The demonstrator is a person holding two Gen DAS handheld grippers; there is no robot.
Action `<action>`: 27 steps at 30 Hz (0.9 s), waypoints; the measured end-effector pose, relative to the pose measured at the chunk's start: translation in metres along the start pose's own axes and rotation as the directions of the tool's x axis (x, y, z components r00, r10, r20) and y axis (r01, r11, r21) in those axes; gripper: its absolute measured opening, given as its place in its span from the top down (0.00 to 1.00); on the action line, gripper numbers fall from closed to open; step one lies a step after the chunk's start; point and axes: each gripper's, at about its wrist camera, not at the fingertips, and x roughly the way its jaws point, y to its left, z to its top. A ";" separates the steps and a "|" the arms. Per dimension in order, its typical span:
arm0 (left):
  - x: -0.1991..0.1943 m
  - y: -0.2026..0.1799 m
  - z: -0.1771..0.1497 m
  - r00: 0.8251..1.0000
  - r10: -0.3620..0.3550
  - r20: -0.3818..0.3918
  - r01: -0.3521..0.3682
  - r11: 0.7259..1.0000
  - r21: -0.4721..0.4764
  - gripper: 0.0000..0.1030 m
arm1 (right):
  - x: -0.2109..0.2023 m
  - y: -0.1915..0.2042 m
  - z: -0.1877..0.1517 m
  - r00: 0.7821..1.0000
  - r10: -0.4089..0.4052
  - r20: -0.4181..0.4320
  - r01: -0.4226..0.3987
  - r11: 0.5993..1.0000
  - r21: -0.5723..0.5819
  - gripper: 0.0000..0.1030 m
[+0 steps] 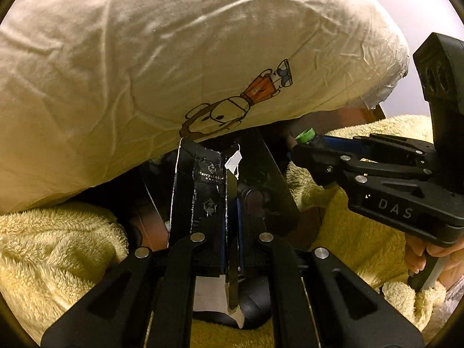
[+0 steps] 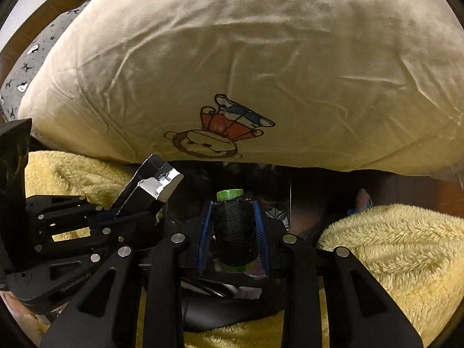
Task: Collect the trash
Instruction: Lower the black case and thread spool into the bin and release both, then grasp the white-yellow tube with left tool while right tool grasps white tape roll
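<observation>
My left gripper (image 1: 230, 217) is shut on a torn black carton (image 1: 200, 191) with silver edges and white print. It also shows in the right wrist view (image 2: 150, 191), at the left, tilted up. My right gripper (image 2: 233, 229) is shut on a black thread spool (image 2: 234, 229) with a green core, held between the blue pads (image 2: 206, 229). In the left wrist view the right gripper (image 1: 307, 148) is at the right, with the spool's green end (image 1: 306, 135) showing. Both grippers hover over a dark opening below the pillow; what it is I cannot tell.
A large cream pillow (image 1: 174, 58) with a cartoon monkey print fills the upper half of both views (image 2: 246, 72). A fluffy yellow blanket (image 1: 58, 249) lies on both sides (image 2: 400, 246). A grey patterned cushion (image 2: 32, 55) is at the far left.
</observation>
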 end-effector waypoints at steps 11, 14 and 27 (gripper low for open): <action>-0.025 0.010 0.006 0.992 0.113 0.060 -0.113 0.994 -0.004 0.35 | -0.024 -0.009 0.015 0.997 -0.024 0.074 0.022 0.999 0.031 0.32; -0.046 0.011 0.011 0.980 0.160 0.114 -0.162 0.987 0.007 0.25 | -0.039 -0.009 0.020 0.992 -0.038 0.120 0.035 0.999 0.025 0.20; -0.140 0.021 0.049 0.924 0.216 0.317 -0.225 0.974 -0.009 0.08 | -0.113 0.006 0.072 0.944 -0.042 0.328 0.063 0.997 -0.054 0.04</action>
